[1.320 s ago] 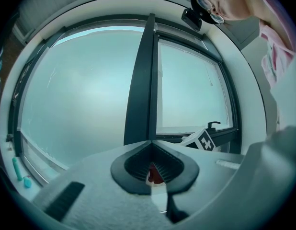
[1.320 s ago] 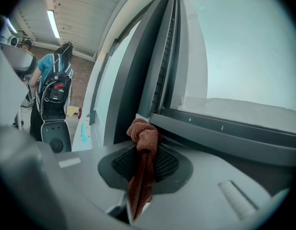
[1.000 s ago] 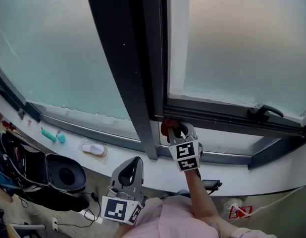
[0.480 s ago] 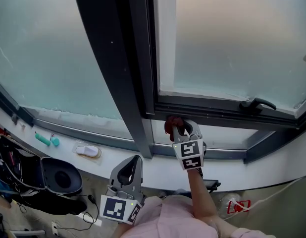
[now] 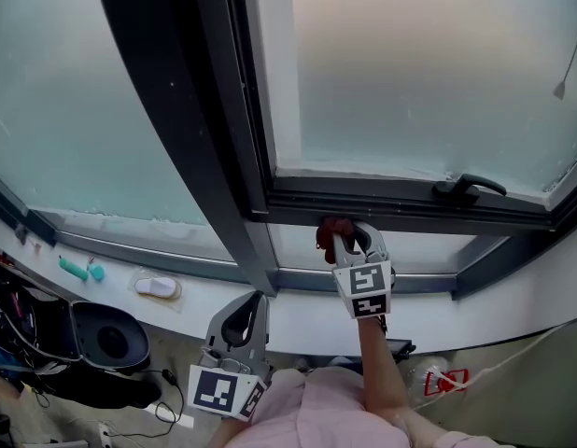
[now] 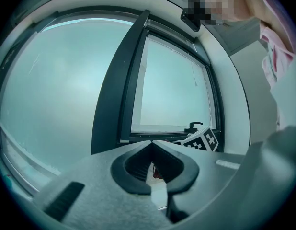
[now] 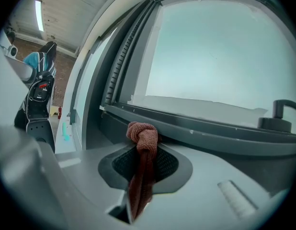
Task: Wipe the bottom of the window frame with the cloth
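- In the head view, the right gripper (image 5: 342,235) covers most of the cloth (image 5: 330,230); only a red bunch shows past its tips.
- The head view cuts off the person at the bottom edge; a pink sleeve (image 5: 307,413) and one forearm show.
- The knotted end of the cloth lies against the bottom rail of the window frame (image 5: 401,208), near the dark mullion (image 5: 190,129). Actual contact cannot be confirmed.
- Right gripper: the jaws are clamped on the cloth, with the knot standing above the tips and the tail hanging down between them.
- Left gripper (image 5: 244,317): the jaw tips meet with nothing between them. It is held low, well apart from the frame.
- The window handle (image 5: 469,186) sits on the same rail, to the right.
- On the white sill at left lie a teal item (image 5: 80,269) and a white item (image 5: 156,287).
- A black bag (image 5: 102,339) lies below the sill.
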Demonstrator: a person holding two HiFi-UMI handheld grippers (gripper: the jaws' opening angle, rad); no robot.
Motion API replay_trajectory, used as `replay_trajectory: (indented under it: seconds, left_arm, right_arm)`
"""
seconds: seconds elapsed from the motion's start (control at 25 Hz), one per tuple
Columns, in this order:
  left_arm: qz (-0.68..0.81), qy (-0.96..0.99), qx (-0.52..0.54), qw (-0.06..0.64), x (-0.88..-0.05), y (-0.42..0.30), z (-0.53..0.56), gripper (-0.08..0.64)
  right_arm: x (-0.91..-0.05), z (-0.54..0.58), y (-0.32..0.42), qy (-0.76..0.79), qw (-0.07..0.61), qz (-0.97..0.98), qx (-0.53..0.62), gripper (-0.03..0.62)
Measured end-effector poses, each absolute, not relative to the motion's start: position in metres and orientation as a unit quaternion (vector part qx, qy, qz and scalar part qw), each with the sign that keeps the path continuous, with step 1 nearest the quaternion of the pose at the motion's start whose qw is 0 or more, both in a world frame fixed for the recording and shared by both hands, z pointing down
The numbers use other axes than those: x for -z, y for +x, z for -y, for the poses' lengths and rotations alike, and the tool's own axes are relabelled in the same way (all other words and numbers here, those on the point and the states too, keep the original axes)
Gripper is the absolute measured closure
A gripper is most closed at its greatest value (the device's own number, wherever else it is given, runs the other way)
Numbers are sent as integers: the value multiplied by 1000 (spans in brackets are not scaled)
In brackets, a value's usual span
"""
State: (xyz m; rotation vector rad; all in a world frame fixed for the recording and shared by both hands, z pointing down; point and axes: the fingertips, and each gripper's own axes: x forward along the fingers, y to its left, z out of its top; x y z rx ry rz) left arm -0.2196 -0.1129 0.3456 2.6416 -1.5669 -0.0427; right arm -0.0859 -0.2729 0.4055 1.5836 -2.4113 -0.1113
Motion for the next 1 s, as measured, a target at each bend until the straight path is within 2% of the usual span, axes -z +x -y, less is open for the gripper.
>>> replay_trajectory:
  seconds: [1.0]
  left_arm:
    - [479, 877, 14, 42, -342, -95, 113, 565]
  right_arm:
    - [-402, 259, 36, 559, 133, 818, 38, 534]
